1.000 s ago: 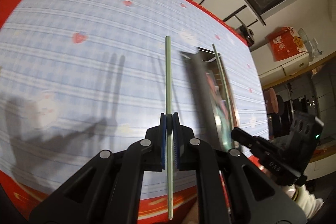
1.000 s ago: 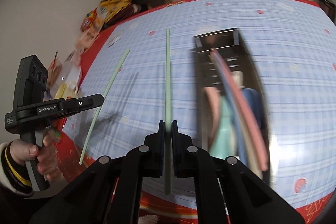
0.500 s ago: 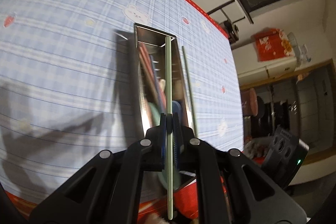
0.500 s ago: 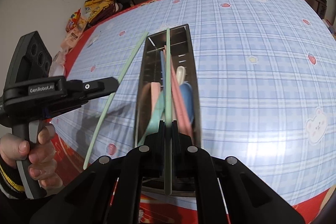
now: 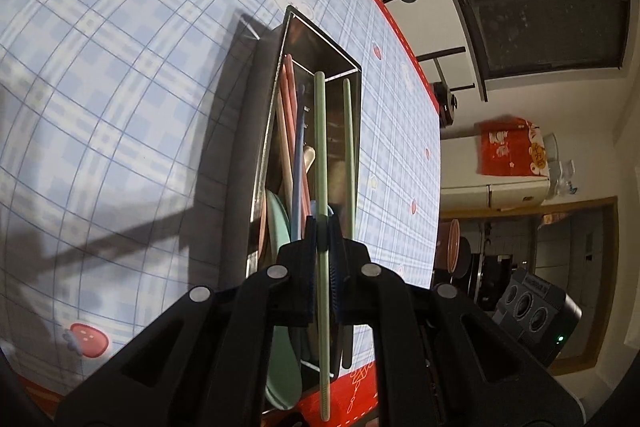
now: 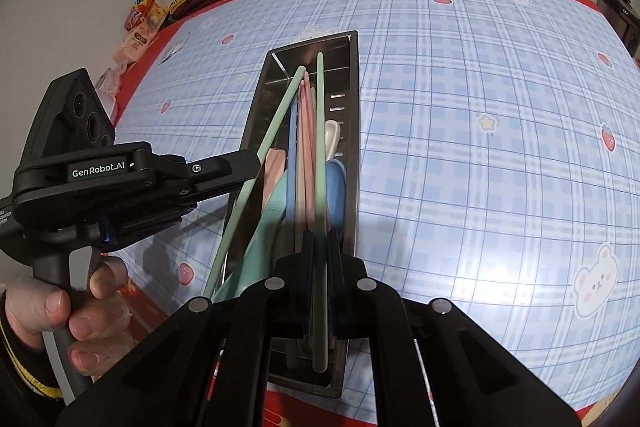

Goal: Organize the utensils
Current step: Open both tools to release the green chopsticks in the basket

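Clamped in left gripper (image 5: 321,227): green chopstick (image 5: 320,147), over tray (image 5: 320,39), lengthwise, tip to far end. Same for right gripper (image 6: 320,247), pinching second chopstick (image 6: 319,147) just beside, nearly parallel.

The tray (image 6: 352,99) ahead of both grippers was shiny polished metal, mirror-like on the inner walls. The green chopstick (image 5: 321,155) pinched in the left gripper (image 5: 321,227) looked like matt, smooth plastic, and so did the second green chopstick (image 6: 320,147) in the right gripper (image 6: 320,239). Both gripper bodies were matt black plastic with small silvery metal pins. The tablecloth (image 6: 480,147) under the tray looked like smooth printed vinyl with a slight sheen. The pink, blue and teal utensils (image 6: 304,155) in the tray were matt plastic too.
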Available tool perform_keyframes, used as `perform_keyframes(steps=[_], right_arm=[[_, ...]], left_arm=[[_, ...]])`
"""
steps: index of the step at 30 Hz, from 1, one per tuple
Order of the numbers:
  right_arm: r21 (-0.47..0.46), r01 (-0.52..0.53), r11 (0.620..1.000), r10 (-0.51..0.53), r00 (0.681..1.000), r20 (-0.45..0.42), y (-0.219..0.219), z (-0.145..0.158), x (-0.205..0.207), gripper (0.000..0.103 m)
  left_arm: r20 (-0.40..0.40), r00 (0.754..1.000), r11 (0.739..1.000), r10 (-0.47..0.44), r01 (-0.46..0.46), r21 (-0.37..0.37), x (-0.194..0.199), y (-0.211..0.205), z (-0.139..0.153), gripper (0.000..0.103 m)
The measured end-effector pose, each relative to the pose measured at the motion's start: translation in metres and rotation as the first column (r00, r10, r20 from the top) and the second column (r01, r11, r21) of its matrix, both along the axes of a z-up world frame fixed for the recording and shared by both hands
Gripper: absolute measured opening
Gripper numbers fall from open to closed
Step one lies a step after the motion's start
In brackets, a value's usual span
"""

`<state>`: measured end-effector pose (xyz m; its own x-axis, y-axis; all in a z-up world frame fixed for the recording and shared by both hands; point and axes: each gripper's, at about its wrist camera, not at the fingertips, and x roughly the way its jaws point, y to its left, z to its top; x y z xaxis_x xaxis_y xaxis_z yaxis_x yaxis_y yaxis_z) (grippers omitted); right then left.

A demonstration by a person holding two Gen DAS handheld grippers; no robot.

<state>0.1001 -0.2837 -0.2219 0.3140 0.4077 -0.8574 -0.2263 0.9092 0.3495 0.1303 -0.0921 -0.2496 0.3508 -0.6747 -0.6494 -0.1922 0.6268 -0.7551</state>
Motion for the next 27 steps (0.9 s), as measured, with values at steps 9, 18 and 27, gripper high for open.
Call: perform_keyframes(steps=[9, 18, 27], right_arm=[[0.003, 0.009, 1.000, -0.009, 1.000, -0.008, 0.004, 0.004, 0.007, 0.009], [-0.037, 0.077, 0.996, -0.073, 0.991, 0.112, -0.002, 0.052, 0.006, 0.068], [-0.078, 0.177, 0.981, -0.149, 0.949, 0.279, -0.003, 0.124, -0.002, 0.097]], left_arm=[[0.082, 0.996, 0.993, -0.046, 0.037, 0.112, 0.010, -0.008, 0.032, 0.040], [0.290, 0.948, 0.923, -0.134, 0.013, 0.385, 0.003, 0.014, 0.113, 0.083], [0.420, 0.870, 0.798, -0.258, -0.053, 0.600, -0.017, 0.050, 0.190, 0.097]])
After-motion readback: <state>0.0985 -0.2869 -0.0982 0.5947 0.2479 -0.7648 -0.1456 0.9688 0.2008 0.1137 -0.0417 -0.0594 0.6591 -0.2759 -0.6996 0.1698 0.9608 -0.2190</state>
